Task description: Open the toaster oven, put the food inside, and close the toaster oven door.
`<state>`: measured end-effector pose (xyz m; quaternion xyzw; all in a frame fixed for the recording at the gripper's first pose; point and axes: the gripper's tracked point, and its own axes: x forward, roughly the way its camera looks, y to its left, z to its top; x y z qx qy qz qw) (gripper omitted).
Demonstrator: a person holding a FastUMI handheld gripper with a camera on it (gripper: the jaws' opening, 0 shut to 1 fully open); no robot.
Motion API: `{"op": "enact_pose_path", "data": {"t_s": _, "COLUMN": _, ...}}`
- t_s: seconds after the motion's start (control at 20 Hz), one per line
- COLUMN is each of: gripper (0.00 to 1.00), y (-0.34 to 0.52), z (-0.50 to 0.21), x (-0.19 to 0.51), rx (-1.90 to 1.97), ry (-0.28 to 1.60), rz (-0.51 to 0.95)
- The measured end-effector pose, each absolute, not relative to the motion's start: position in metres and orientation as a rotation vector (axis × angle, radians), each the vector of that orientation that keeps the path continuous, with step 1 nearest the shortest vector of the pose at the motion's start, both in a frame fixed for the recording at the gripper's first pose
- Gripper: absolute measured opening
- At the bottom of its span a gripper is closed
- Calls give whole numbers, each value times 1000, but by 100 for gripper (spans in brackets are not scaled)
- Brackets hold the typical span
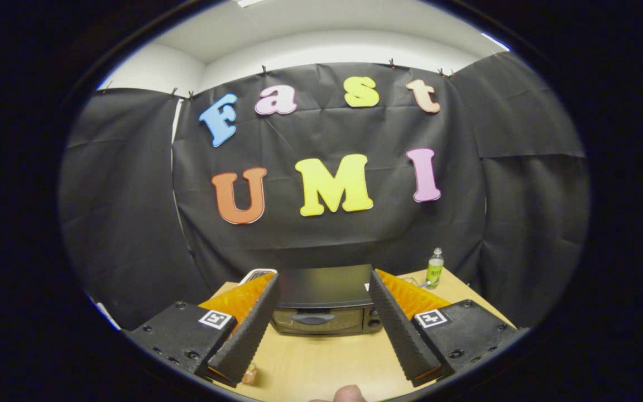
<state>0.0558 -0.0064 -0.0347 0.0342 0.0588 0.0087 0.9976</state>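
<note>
Hovering above the wooden table [321,363], the gripper [322,279] was spread wide, jaws released, nothing between the fingers [246,329]. Black ribbed pads faced inward, orange backing behind them, and a square marker sat on each black finger base.

Toaster oven [324,301], black, sat at 12 o'clock from the fingertips, just beyond them, framed in the gap between the two fingers. Its door [317,320] was shut, handle across the upper part of the glass, knobs [375,318] at the 3 o'clock side of the front.

Green-labelled plastic bottle [435,268] stood upright at about 2 o'clock from the oven, beyond the right finger, near the table's far corner. White-rimmed object [257,274] poked out at 10 o'clock from the oven, behind the left fingertip; could not tell what it was. Small orange-tan item [250,375], possibly the food, lay on the table just beside the left finger's base, at 7 o'clock from the oven, mostly hidden. Fingertip of a person [348,394] showed at 6 o'clock, at the table's near side.
</note>
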Motion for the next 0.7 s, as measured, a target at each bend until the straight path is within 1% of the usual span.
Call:
{"op": "enact_pose_path", "data": {"t_s": 0.3, "gripper": 100, "y": 1, "z": -76, "x": 108, "rx": 51, "ry": 168, "rz": 48}}
{"op": "enact_pose_path", "data": {"t_s": 0.7, "gripper": 100, "y": 17, "z": -184, "x": 194, "rx": 34, "ry": 291, "rz": 71}}
